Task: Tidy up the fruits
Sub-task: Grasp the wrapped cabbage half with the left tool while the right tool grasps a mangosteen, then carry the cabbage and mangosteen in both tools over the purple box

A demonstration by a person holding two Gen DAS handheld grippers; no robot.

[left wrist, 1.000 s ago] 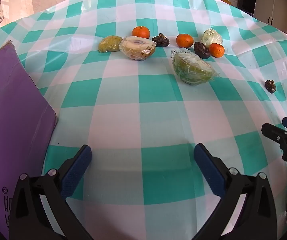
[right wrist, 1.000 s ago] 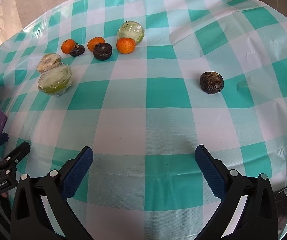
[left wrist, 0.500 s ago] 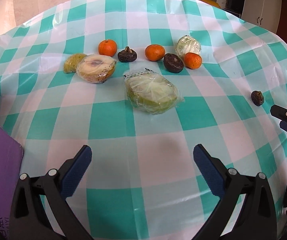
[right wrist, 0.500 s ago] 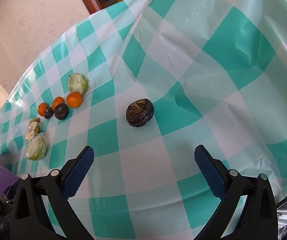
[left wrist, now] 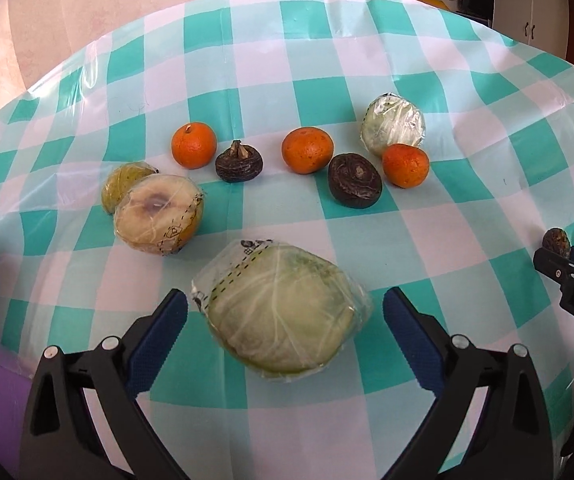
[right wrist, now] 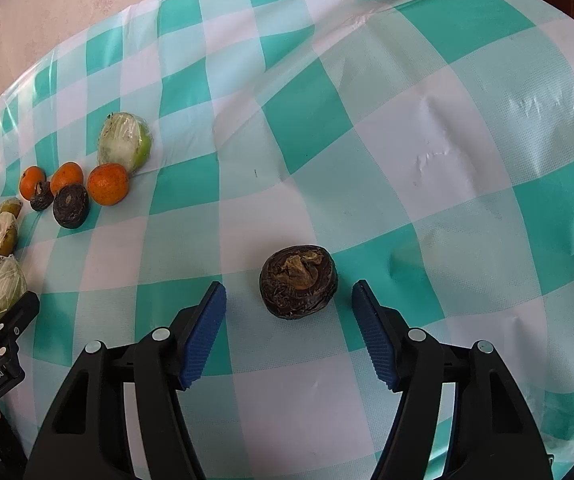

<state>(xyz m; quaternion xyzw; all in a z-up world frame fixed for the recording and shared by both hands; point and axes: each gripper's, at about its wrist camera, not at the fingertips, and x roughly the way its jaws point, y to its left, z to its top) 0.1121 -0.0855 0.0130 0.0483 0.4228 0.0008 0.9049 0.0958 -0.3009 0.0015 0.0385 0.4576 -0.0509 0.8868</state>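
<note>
On the checked tablecloth (right wrist: 315,120): both grippers spread wide, each straddling its target, nothing clamped yet.
Your left gripper (left wrist: 285,320) brackets the wrapped cabbage half (left wrist: 283,312); the film is slick (likely to slip or tear if you pinch only the wrap). Your right gripper (right wrist: 289,312) flanks the lone dark shrivelled fruit (right wrist: 298,281), well apart from the cluster; it's round, so an off-centre squeeze could roll it.

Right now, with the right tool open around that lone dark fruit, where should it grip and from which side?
Grip the lone dark fruit across its widest middle, coming straight ahead and low along the tablecloth. It is a squat round that sits flat, papery top up, and already lies centred ahead of the open right tool, so its rounded left and right flanks probably suit the pads best.
</note>
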